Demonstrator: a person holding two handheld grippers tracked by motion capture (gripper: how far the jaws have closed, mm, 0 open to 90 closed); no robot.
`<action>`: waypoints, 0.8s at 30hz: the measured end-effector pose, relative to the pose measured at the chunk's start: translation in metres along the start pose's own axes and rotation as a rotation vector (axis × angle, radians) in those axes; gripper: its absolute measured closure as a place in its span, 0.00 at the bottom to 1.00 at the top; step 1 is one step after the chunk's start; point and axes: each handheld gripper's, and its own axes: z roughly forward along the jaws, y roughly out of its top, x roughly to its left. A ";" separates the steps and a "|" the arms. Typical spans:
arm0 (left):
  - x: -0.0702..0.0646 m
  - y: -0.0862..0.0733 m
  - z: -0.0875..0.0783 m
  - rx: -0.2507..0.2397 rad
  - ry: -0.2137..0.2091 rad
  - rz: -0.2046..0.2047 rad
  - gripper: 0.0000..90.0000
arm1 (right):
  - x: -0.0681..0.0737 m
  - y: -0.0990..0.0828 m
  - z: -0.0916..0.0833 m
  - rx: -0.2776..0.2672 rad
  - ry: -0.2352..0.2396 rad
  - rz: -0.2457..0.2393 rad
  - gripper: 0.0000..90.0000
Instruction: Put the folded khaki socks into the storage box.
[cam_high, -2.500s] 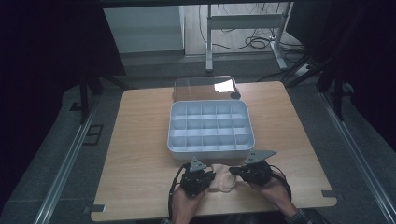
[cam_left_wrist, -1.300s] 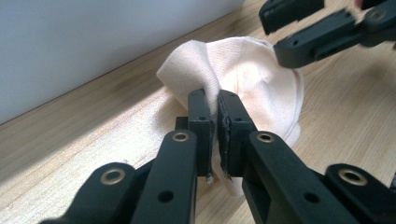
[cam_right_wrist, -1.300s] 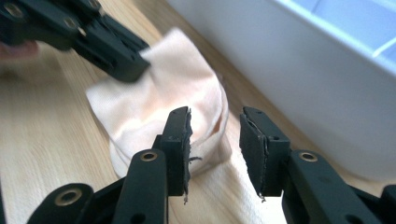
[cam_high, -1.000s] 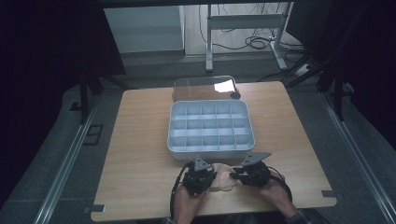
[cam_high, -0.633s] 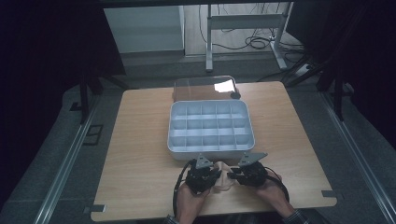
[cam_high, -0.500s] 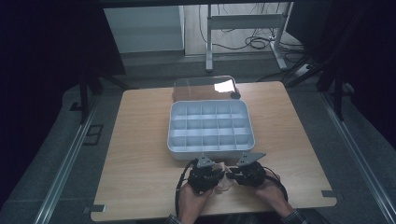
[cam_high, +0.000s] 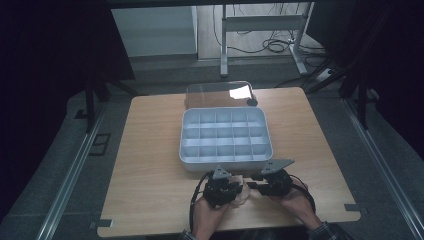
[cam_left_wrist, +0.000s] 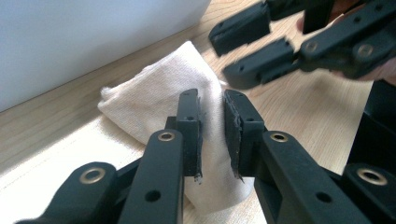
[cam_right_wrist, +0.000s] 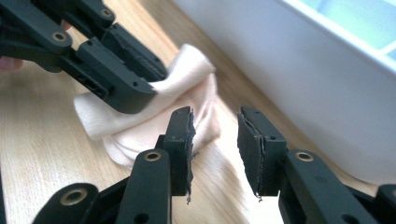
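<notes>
A folded cream cloth (cam_left_wrist: 159, 107) is seen on the table (cam_high: 150, 165) just in front of the near wall of the grey compartment tray (cam_high: 225, 134), the landmark. Left of it, bare wood is left open. The left gripper (cam_left_wrist: 212, 133) has just been opening; its narrow gap holds nothing pinched. The right gripper (cam_right_wrist: 215, 149), also just opening, stands wider, empty, close beside the tray wall.

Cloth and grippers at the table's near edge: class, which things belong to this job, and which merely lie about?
In the job: folded cream cloth; left gripper; right gripper.

Lying about: white compartment tray; clear lid behind it; small black disc.
</notes>
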 end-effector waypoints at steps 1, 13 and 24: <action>0.000 0.000 0.000 0.000 -0.001 -0.001 0.85 | -0.001 -0.001 -0.001 0.001 -0.006 0.006 0.72; -0.002 0.001 0.001 -0.016 -0.038 -0.006 0.74 | -0.001 -0.008 0.017 0.039 0.001 0.017 0.72; -0.011 -0.001 0.015 0.057 0.002 0.068 0.70 | -0.007 -0.013 0.016 0.049 -0.014 0.032 0.73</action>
